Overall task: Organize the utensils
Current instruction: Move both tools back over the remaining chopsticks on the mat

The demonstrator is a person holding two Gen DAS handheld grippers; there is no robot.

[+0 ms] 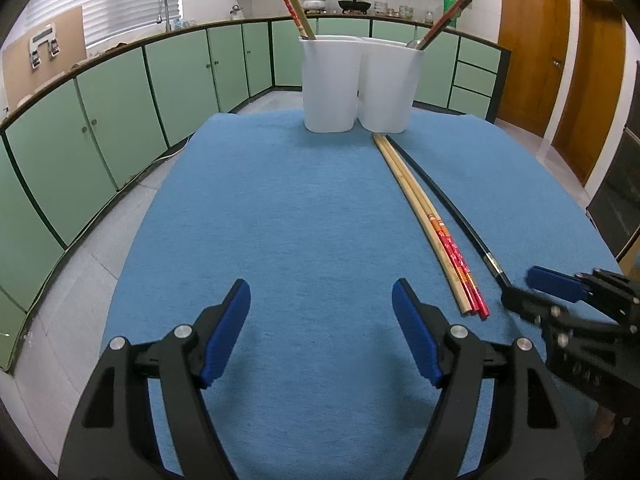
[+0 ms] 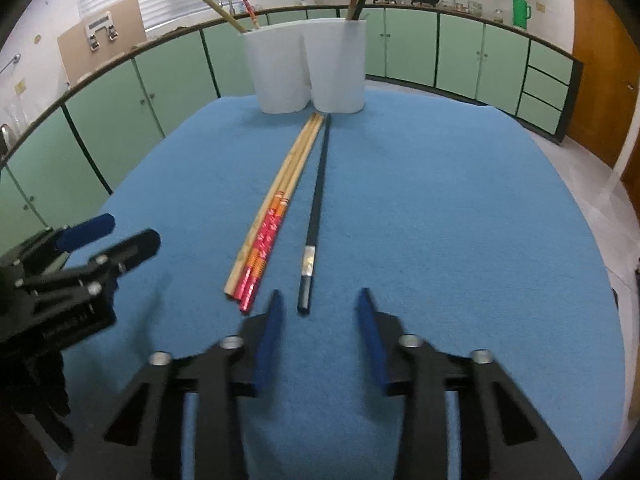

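Several wooden chopsticks (image 2: 276, 204), some with red ends, lie side by side on the blue cloth (image 2: 440, 220); they also show in the left wrist view (image 1: 432, 224). A black chopstick (image 2: 316, 216) lies just right of them, also in the left wrist view (image 1: 448, 200). Two white holders (image 2: 308, 68) stand at the far edge with chopsticks in them, also in the left wrist view (image 1: 360, 84). My right gripper (image 2: 320, 300) is open and empty, its jaws either side of the black chopstick's near end. My left gripper (image 1: 320, 292) is open and empty over bare cloth, left of the chopsticks.
The table with the blue cloth (image 1: 280, 200) ends close on all sides. Green kitchen cabinets (image 1: 120, 92) run around behind it. Wooden doors (image 1: 560, 52) stand at the right. The right gripper's body (image 1: 580, 312) is near the left gripper's right finger.
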